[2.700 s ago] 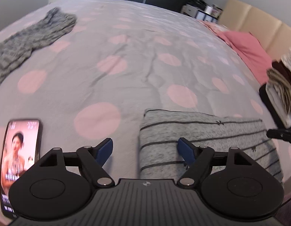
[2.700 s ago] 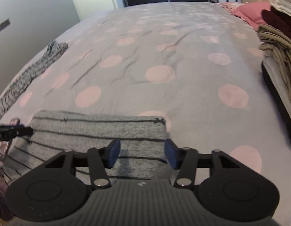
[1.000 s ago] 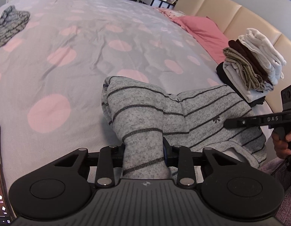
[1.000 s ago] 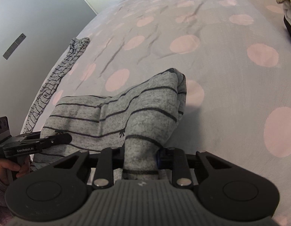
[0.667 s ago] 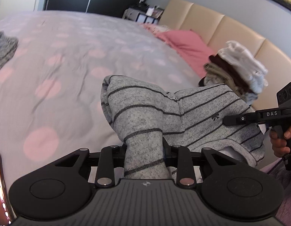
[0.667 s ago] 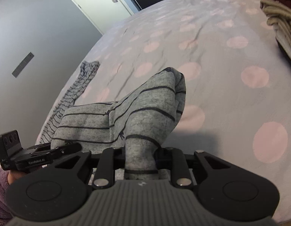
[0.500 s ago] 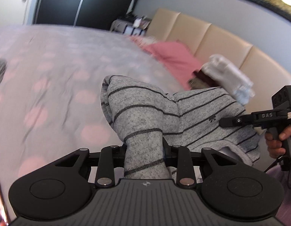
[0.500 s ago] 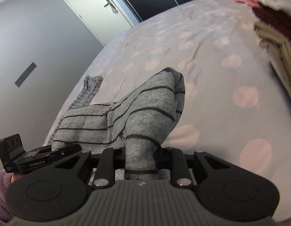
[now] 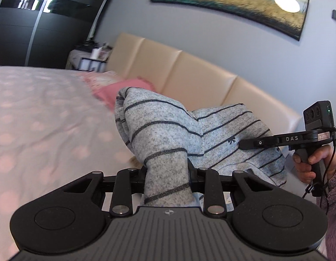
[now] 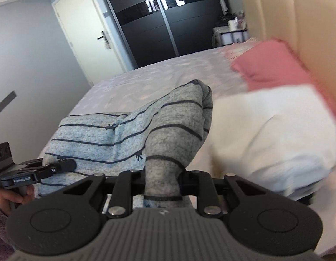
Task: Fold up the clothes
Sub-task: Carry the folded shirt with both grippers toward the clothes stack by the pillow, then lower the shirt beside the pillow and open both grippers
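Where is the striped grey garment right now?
The striped grey garment hangs above the bed, pinched in the left gripper and the right gripper, beside a white pile.

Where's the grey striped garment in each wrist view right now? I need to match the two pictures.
Left wrist: grey striped garment fills centre, pinched in the left claw, trailing right.
Right wrist: same garment at centre, pinched in the right claw, trailing left.
Shared landmark: pink pillow by the beige headboard.
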